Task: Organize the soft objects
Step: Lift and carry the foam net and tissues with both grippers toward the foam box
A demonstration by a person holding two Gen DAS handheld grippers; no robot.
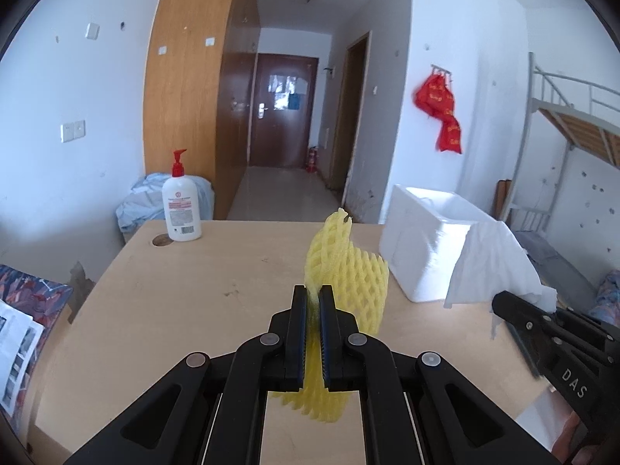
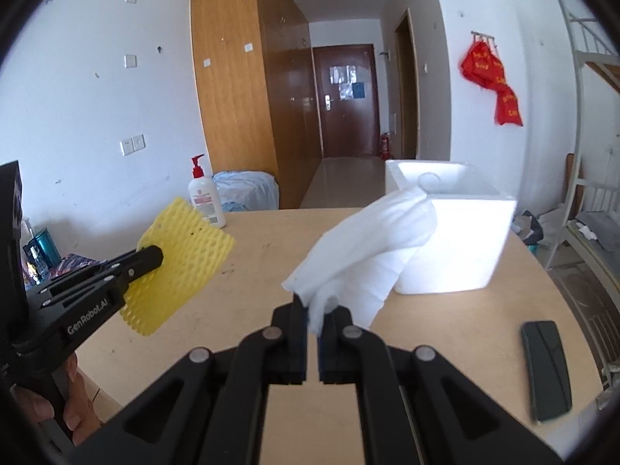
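My left gripper [image 1: 313, 290] is shut on a yellow foam net sleeve [image 1: 348, 271] and holds it above the wooden table [image 1: 193, 302]. It also shows in the right wrist view [image 2: 155, 257], with the yellow sleeve [image 2: 182, 259] sticking out of it. My right gripper [image 2: 314, 306] is shut on a white tissue-like cloth [image 2: 368, 240], held up in front of a white foam box [image 2: 461, 240]. In the left wrist view the cloth [image 1: 492, 263] drapes before the open-topped box [image 1: 422, 240], with the right gripper [image 1: 500, 302] beside it.
A white pump bottle with a red top [image 1: 180, 205] stands at the table's far left corner, next to a round cable hole [image 1: 162, 239]. A dark flat phone-like object [image 2: 544, 368] lies on the table's right side. A bunk bed frame [image 1: 562, 116] stands to the right.
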